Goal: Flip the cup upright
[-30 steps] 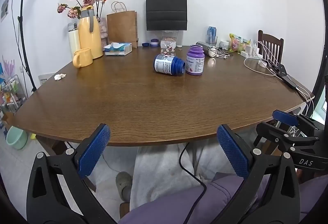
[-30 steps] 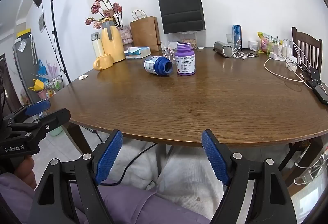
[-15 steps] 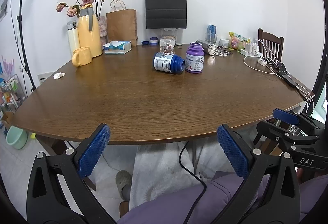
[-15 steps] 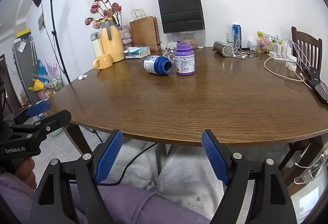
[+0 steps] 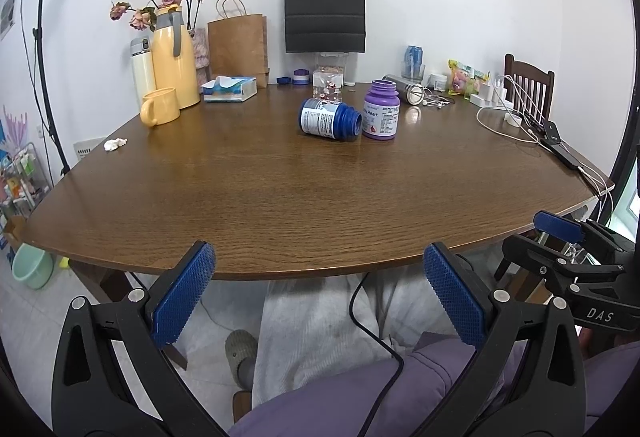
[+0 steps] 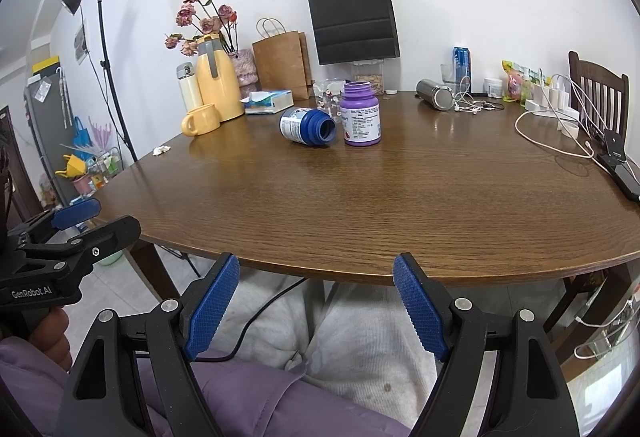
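A blue lidless bottle (image 5: pixel 330 121) (image 6: pixel 307 127) lies on its side in the far middle of the brown table (image 5: pixel 280 197), mouth toward the right. A purple bottle (image 5: pixel 381 110) (image 6: pixel 360 114) stands upright, touching or nearly touching its mouth end. My left gripper (image 5: pixel 320 301) is open and empty, held below the table's near edge, far from both bottles. My right gripper (image 6: pixel 316 307) is likewise open and empty over the person's lap. Each gripper also shows at the edge of the other's view.
A yellow mug (image 5: pixel 160 107), yellow thermos jug (image 5: pixel 174 57) with flowers, tissue box (image 5: pixel 230 89) and paper bags stand at the back left. A steel flask (image 6: pixel 435 94), can, cables (image 6: pixel 560 141) and a phone sit at the right. A chair (image 5: pixel 528 85) stands far right.
The views have shifted only slightly. Both grippers stay open and in place, and the bottles have not moved.
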`<control>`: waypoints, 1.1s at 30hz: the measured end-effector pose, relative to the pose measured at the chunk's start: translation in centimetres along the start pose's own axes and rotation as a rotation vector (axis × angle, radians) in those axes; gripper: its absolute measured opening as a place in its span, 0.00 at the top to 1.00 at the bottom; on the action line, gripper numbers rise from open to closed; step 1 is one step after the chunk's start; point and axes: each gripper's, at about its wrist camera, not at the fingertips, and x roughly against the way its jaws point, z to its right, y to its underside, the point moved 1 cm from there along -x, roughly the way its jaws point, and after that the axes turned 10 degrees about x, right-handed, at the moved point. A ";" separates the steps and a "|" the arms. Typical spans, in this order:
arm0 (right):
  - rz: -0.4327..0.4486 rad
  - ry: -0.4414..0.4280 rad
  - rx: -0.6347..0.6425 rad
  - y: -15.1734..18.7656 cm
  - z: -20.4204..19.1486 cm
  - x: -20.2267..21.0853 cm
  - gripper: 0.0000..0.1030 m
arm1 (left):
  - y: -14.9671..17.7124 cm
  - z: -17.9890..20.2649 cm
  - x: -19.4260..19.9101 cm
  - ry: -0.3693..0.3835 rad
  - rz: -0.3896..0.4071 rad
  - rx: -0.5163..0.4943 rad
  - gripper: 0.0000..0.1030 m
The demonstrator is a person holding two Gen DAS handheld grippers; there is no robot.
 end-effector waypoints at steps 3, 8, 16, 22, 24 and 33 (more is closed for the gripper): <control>0.000 0.000 -0.001 0.0 0.0 0.0 0.19 | 0.0 0.0 0.0 0.000 -0.003 0.001 0.00; 0.000 0.001 -0.001 0.0 0.0 0.0 0.19 | 0.1 -0.1 -0.4 -0.004 -0.012 0.004 0.00; 0.000 0.000 -0.001 -0.2 0.1 0.1 0.19 | 0.1 -0.1 -0.4 -0.006 -0.014 0.004 0.00; 0.002 0.002 0.000 -0.2 0.1 -0.1 0.19 | 0.0 -0.1 -0.3 -0.007 -0.012 0.003 0.00; 0.004 0.003 0.000 -0.1 0.1 -0.1 0.19 | 0.0 -0.1 -0.3 -0.008 -0.008 0.001 0.00; 0.004 0.006 -0.007 -0.4 0.5 -0.1 0.19 | 0.0 0.1 -0.3 -0.008 -0.013 -0.002 0.00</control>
